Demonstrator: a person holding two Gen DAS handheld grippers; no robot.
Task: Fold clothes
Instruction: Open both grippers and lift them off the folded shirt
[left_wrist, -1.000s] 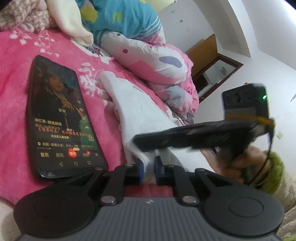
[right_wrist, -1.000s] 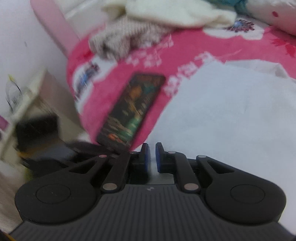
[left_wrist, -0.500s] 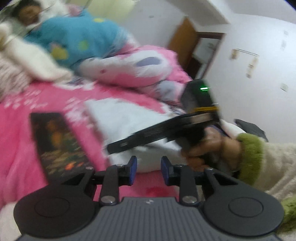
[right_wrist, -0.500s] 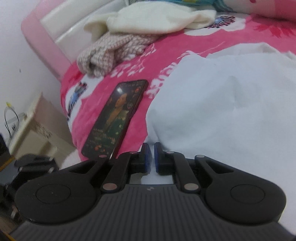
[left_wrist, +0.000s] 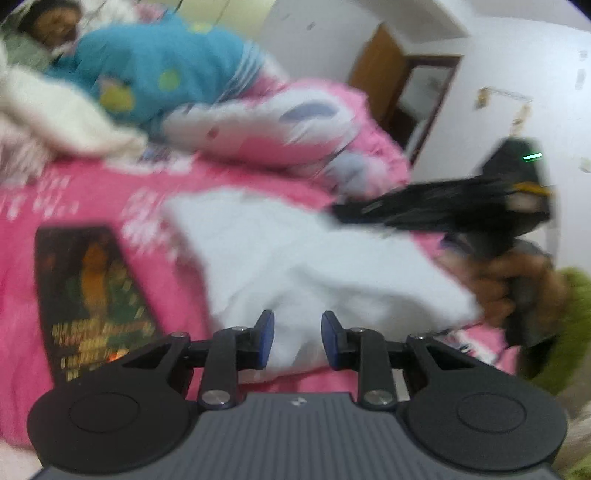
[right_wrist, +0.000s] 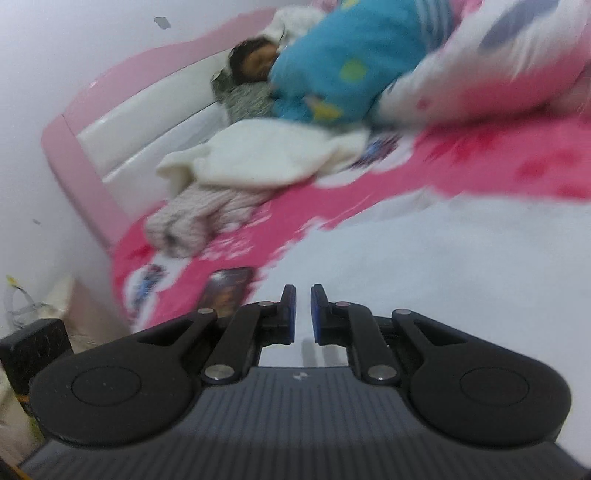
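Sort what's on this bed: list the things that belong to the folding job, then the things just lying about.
Part of the job:
- white garment, spread on the pink bedcover
- left gripper, jaws apart over the garment's near edge
- right gripper, nearly shut

Lying about:
- phone, screen lit
- cream blanket
- knitted piece
- pink quilt
- person asleep under a blue cover

Both views ride low behind their own fingers, tilted down across the bed (left_wrist: 85, 192). The left wrist view faces the far wall and doorway (left_wrist: 410, 107), close over the white garment (left_wrist: 295, 251). The right wrist view faces the pink headboard (right_wrist: 122, 107), seemingly just as close, though blurred. Both share the garment, the phone (left_wrist: 92, 295) and the person lying at the head of the bed (right_wrist: 332, 70).
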